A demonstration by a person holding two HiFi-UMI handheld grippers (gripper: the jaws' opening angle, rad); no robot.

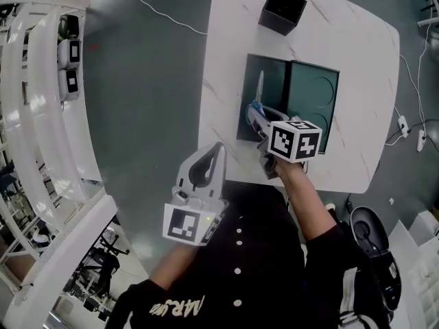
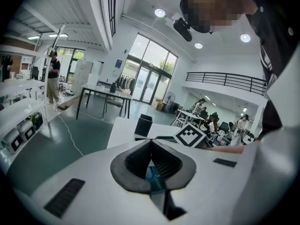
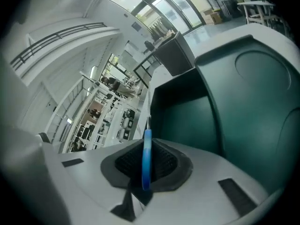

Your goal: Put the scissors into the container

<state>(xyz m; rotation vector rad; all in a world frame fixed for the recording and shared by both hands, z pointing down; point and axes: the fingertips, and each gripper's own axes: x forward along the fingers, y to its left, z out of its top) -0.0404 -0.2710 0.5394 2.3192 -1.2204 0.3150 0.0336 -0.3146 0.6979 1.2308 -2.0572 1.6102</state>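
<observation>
scissors (image 3: 146,165) clamped in right gripper (image 3: 146,149), blades seemingly over green box (image 1: 276,81)

**Head view.** We look from above, steeply down, onto the white desk (image 1: 233,53) and both claws, from well off.

**Left gripper view.** We ride the left claw (image 2: 152,159) and face nearly level across the hall, with the desk some way ahead.

**Right gripper view.** We ride the right claw (image 3: 146,168), tilted to one side, close over the green tray (image 3: 253,93).

All three views share the black container (image 1: 282,9). The head and right gripper views also share the tray and the scissors (image 3: 147,146).
</observation>
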